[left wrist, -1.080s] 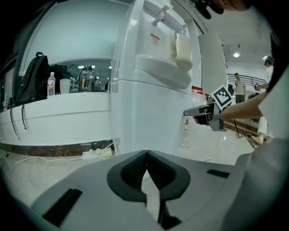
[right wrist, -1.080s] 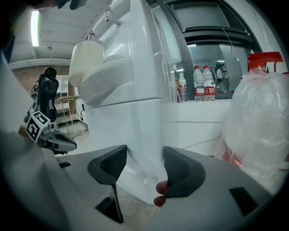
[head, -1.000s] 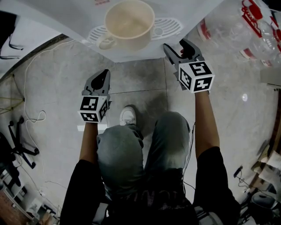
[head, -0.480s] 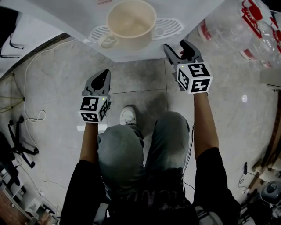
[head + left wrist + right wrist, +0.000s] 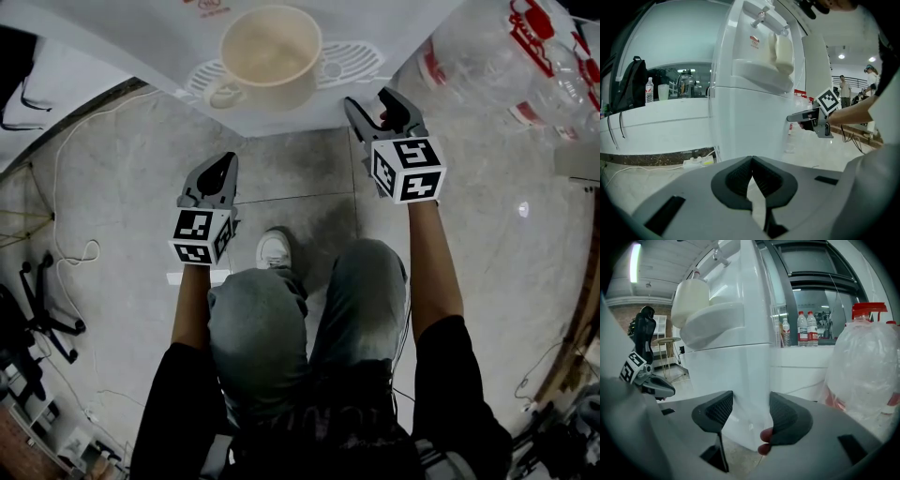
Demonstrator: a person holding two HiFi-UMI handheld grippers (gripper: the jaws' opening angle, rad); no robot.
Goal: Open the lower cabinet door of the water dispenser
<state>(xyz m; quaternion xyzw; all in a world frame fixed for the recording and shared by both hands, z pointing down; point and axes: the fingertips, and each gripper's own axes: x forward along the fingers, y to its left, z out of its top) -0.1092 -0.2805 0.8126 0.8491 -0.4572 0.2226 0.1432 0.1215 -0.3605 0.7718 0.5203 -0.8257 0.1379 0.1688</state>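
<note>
Okay, so I'm crouched in front of the tall white plastic water dispenser. The bit I'm after, its plain white lower cabinet door, is directly ahead of my right tongs. Those are spread nearly as wide as they go and have just been closing a touch, with the door's right-hand edge standing between the two black ribbed pads. I don't think they're pinching it yet, so nothing's actually held.

That edge runs straight up and down with a jaw on either side of it, and that's what the next pull hangs on. My left tongs are squeezed together with nothing in them, off the door's left front and well apart from it, so the right hand is clearly the nearer one.

The door looks closed, flush with the body. My guess is I bite on that edge and swing it toward me, though I can't see where the hinge is. There's a cream mug on the drip tray above and a big clear water jug just to the right, so no jerking.
</note>
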